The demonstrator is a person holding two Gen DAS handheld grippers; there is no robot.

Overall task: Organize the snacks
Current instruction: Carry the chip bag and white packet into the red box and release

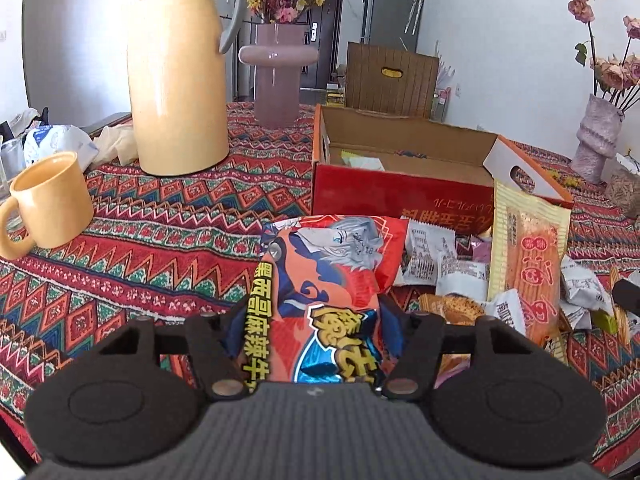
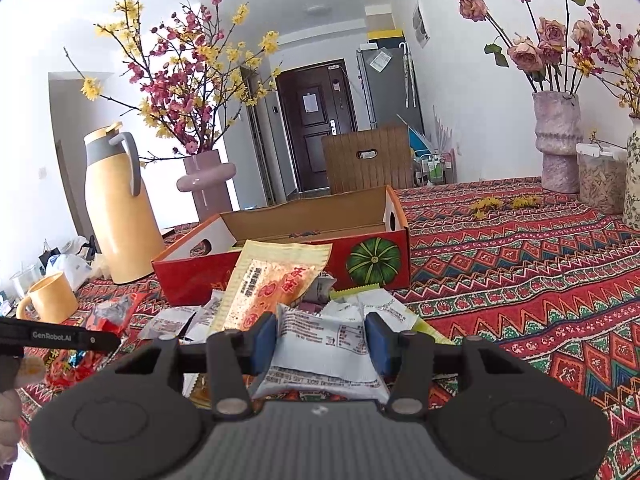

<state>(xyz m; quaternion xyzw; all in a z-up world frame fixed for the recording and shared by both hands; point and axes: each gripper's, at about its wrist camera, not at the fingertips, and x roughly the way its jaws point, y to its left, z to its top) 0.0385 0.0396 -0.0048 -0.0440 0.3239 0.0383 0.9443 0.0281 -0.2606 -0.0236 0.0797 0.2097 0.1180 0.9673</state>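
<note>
In the left wrist view, my left gripper (image 1: 316, 316) is shut on an orange snack bag (image 1: 328, 264) with cartoon art, which is crumpled between the black fingers and points toward the open red cardboard box (image 1: 400, 196). A pile of small white packets (image 1: 460, 272) and a long yellow packet (image 1: 528, 264) lie in front of the box. In the right wrist view, my right gripper (image 2: 322, 338) is shut on a white snack packet (image 2: 320, 360), its blue pads pressing both sides. This packet is just above the pile, near the red box (image 2: 188, 280). The left gripper's body (image 2: 60, 338) shows at the left edge.
A yellow thermos (image 1: 176, 92), a yellow mug (image 1: 48, 200) and a pink vase (image 1: 276, 80) stand on the patterned tablecloth left of the box. A stone-coloured vase (image 2: 558, 140) and a clear container (image 2: 600, 176) stand at the far right. A wooden chair (image 1: 392, 80) is behind the box.
</note>
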